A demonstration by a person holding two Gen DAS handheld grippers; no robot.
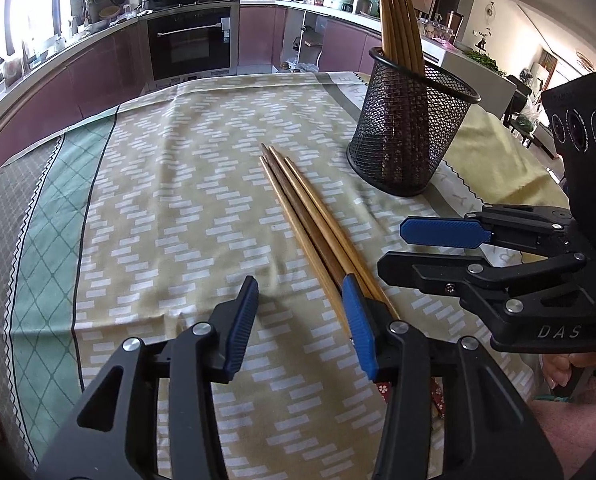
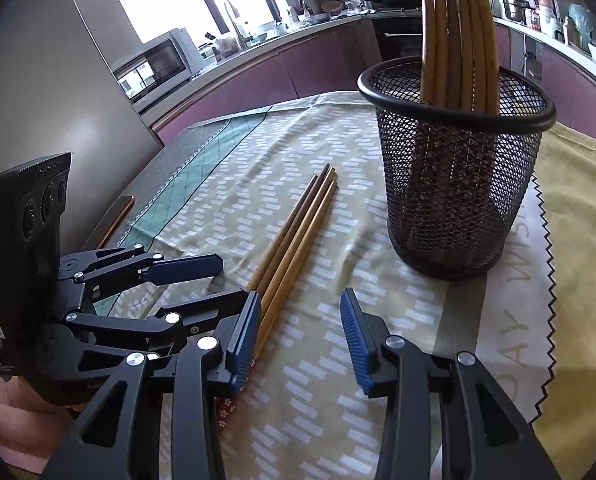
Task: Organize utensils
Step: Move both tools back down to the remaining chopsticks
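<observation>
Several wooden chopsticks [image 1: 310, 220] lie bundled on the patterned tablecloth [image 1: 169, 208], tips pointing away; they also show in the right wrist view [image 2: 293, 236]. A black mesh holder [image 1: 410, 128] stands at the back right with several chopsticks [image 1: 398, 20] upright in it; it shows in the right wrist view too [image 2: 458, 176]. My left gripper [image 1: 300, 316] is open and empty, just left of the lying chopsticks' near ends. My right gripper [image 2: 300, 328] is open and empty, just right of them; in the left wrist view [image 1: 418, 248] it sits to the right.
A yellow cloth [image 2: 582, 208] with a zigzag edge lies under the holder at the right. The table's left edge [image 2: 117, 216] is close. Kitchen counters and an oven [image 1: 189, 46] stand beyond the table.
</observation>
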